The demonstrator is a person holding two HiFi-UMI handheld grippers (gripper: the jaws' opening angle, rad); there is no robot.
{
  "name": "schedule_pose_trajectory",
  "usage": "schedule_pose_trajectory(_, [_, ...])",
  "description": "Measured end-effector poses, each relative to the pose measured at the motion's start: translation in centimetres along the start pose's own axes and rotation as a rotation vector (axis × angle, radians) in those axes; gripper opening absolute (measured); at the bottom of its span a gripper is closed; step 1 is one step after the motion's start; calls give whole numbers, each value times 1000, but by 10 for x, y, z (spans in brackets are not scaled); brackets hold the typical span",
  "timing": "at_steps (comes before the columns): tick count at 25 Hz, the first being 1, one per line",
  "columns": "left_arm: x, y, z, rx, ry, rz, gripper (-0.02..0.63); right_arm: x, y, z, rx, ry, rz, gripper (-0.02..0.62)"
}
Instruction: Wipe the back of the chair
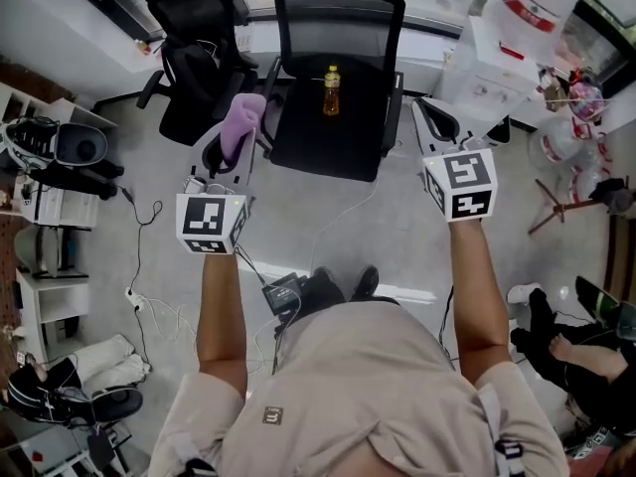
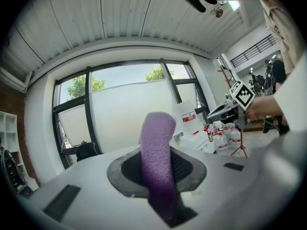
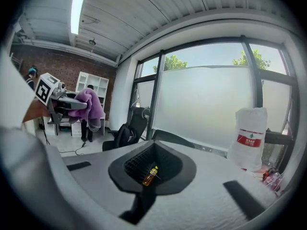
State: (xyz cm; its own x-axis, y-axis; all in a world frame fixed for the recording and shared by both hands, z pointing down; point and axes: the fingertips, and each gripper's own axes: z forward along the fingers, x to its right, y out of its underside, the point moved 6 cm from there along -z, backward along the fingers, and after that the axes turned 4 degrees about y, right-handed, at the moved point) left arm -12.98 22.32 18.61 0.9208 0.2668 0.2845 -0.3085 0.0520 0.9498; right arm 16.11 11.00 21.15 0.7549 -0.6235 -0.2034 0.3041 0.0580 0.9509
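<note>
While standing short of the chair (image 1: 338,117), not wiping yet. Reads as the approach step, with both grippers well apart from the backrest (image 1: 338,23). Holding purple cloth (image 1: 242,117) clamped in left gripper (image 1: 238,147), with the free end sticking up past the jaws and flopping over. Carrying nothing in right gripper (image 1: 435,119), jaws together, off the seat's right edge. Facing black mesh chair head-on, seat nearest, backrest on the far side by the window. Noting yellow bottle (image 1: 331,91) on the seat, touching neither gripper. Can't tell which face of the backrest counts as "back"; front face nearest from here.

Next, probably: push left gripper forward over the seat, lay cloth flat against the mesh, then sweep side to side. Calls for passing above the bottle and between the armrests. Likely springy mesh, so light steady pressure. Could brace the frame with right gripper if the chair turns. Not to be confused with second black chair (image 1: 194,58) at left.
</note>
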Motion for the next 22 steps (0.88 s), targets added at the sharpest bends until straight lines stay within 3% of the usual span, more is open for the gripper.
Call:
schedule_pose_trajectory(6, [-28, 12, 40, 1, 18, -16, 83, 11, 0, 33, -19, 23, 2, -6])
schedule_pose_trajectory(22, [-152, 51, 178, 73, 137, -71, 83, 17, -25, 154, -85, 163, -7, -6])
